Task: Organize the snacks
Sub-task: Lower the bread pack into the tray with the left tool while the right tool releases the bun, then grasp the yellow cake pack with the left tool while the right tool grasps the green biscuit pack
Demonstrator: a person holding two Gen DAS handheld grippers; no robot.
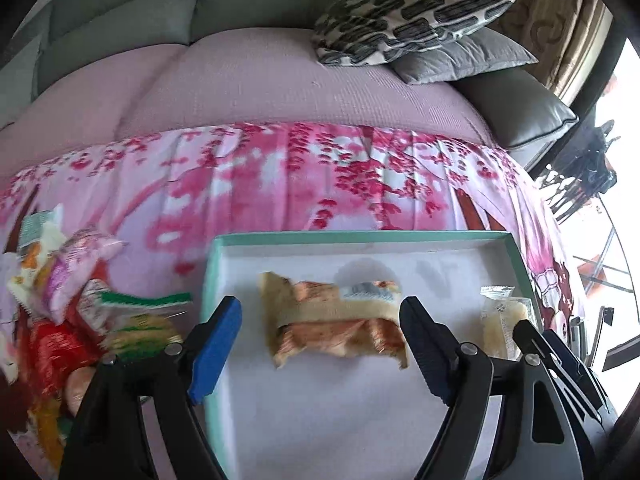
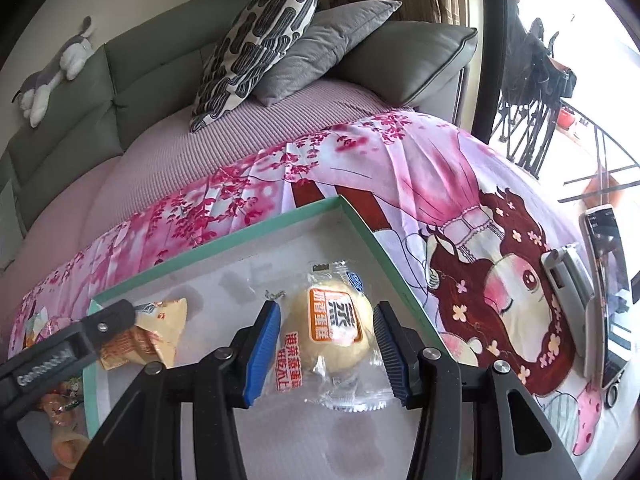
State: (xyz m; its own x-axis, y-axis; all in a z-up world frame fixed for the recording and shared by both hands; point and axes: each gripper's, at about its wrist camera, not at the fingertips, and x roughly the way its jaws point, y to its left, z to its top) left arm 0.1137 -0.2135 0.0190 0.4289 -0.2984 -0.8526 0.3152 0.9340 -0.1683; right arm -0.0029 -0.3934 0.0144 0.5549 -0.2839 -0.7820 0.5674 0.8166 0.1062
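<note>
While snack pile [image 1: 68,320] sits beside tray [image 1: 360,236].

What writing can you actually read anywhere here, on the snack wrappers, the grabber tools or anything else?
"GenRobot.AI", partly smeared: on the left gripper, right wrist view.
Big white Chinese characters on an orange label, red Chinese lines beside it: on the clear-wrapped cake in the tray; too distorted to quote reliably.
Orange snack packet: print blurred.
Snack pile outside the tray: blurred.
Phone screen: unreadable.
</note>
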